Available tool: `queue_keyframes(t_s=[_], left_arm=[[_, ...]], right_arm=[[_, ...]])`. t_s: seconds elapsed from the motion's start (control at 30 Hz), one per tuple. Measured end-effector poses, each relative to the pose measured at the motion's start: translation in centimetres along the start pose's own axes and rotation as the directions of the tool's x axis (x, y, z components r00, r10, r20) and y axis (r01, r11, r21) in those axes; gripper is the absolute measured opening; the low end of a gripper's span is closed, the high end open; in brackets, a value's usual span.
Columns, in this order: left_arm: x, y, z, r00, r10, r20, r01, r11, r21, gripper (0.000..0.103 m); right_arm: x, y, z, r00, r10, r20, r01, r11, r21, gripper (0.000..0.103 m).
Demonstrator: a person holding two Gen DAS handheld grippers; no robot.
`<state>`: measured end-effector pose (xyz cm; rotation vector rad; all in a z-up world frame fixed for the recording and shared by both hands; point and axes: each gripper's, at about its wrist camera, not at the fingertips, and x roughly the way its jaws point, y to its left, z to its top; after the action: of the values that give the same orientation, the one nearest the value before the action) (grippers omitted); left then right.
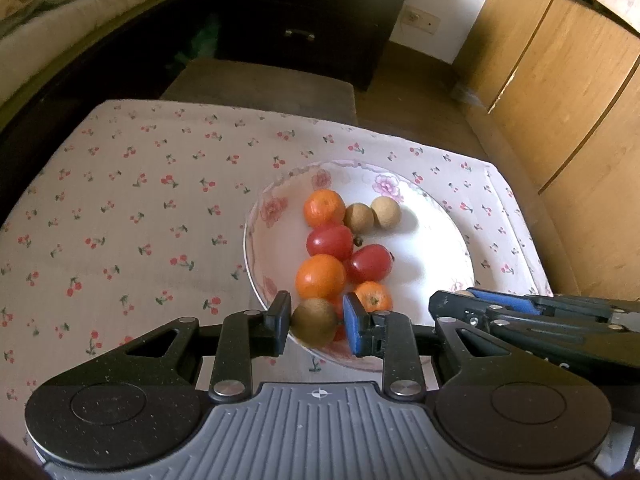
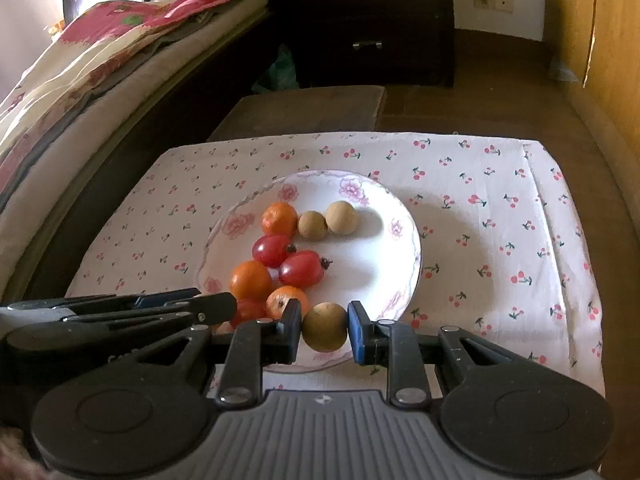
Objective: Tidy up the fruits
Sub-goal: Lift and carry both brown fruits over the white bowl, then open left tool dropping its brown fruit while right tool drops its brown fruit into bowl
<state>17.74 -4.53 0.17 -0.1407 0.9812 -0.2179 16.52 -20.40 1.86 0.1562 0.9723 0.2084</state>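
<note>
A white flowered plate (image 1: 432,248) (image 2: 372,272) on a cherry-print cloth holds small orange fruits (image 1: 323,207), red tomatoes (image 1: 330,241) and tan round fruits (image 1: 385,211). My left gripper (image 1: 316,322) is over the plate's near rim with a brown round fruit (image 1: 314,321) between its pads; the blue pad stands apart from it. My right gripper (image 2: 324,326) is shut on another brown round fruit (image 2: 324,327) above the plate's near edge. Each gripper shows side-on in the other's view, the right (image 1: 520,312) and the left (image 2: 160,308).
The cherry-print cloth (image 1: 140,208) covers a small table. A brown stool (image 1: 260,84) stands behind it, a dark drawer chest (image 1: 312,12) beyond, a bed (image 2: 100,60) to the left and wooden wardrobe doors (image 1: 560,80) to the right.
</note>
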Motion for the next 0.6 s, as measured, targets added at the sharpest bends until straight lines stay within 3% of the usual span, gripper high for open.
queue_keyframes(t_s=[0.6], left_arm=[[-0.1,-0.37,0.83,0.999,-0.002,0.037,0.002,1.0,0.004,0.046]], right_arm=[[0.37,-0.33,0.25,1.0,-0.003,0.015,0.002,1.0,0.024,0.027]])
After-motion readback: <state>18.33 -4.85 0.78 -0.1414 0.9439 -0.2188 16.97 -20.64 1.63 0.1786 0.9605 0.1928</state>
